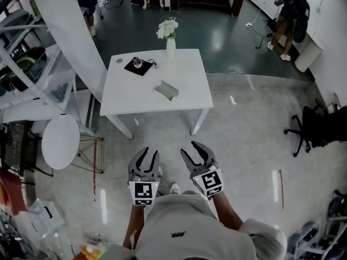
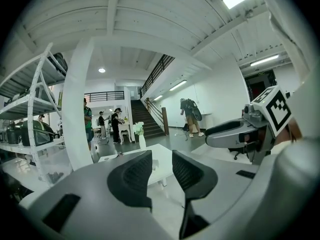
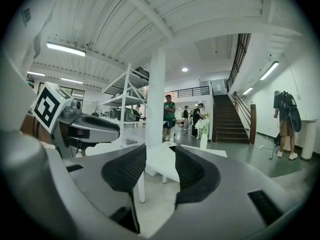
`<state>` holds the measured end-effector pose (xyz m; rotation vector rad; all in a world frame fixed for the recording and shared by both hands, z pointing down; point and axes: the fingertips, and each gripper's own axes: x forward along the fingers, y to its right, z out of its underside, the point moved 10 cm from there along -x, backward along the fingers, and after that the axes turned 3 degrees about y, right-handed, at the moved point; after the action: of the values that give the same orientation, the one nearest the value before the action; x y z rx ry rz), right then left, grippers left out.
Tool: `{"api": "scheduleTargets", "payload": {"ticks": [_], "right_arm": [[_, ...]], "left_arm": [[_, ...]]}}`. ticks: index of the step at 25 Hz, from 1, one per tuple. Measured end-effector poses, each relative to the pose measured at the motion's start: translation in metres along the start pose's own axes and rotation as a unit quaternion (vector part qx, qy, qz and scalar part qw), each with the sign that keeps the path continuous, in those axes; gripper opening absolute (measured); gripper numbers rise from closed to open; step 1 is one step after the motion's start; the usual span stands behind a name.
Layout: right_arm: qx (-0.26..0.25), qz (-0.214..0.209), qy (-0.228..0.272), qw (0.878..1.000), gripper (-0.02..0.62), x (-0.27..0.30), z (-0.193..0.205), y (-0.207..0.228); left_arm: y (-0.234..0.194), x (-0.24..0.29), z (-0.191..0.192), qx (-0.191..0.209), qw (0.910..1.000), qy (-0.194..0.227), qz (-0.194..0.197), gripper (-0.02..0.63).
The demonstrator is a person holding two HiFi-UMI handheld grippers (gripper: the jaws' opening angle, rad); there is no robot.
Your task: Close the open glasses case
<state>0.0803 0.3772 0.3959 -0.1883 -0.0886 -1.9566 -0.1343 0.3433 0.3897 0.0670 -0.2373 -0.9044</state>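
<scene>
The open grey glasses case lies on the white table, well ahead of me. Beside it sit a black mat with small items and a white vase of flowers. My left gripper and right gripper hang side by side over the floor, short of the table's near edge. Both are open and hold nothing. In the left gripper view the left gripper frames the table, with the right gripper alongside. The right gripper view shows the right gripper pointing at the table.
A small round white table and a metal shelf rack stand to the left, and a white column rises by the table's left corner. A black office chair is at the right. A person stands far back.
</scene>
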Motion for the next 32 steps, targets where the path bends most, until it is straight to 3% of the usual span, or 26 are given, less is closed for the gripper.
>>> {"api": "scheduleTargets", "payload": {"ticks": [32], "right_arm": [[0.007, 0.033, -0.017, 0.999, 0.185, 0.166, -0.020, 0.065]], "left_arm": [[-0.114, 0.151, 0.006, -0.003, 0.9993, -0.004, 0.038, 0.140]]}}
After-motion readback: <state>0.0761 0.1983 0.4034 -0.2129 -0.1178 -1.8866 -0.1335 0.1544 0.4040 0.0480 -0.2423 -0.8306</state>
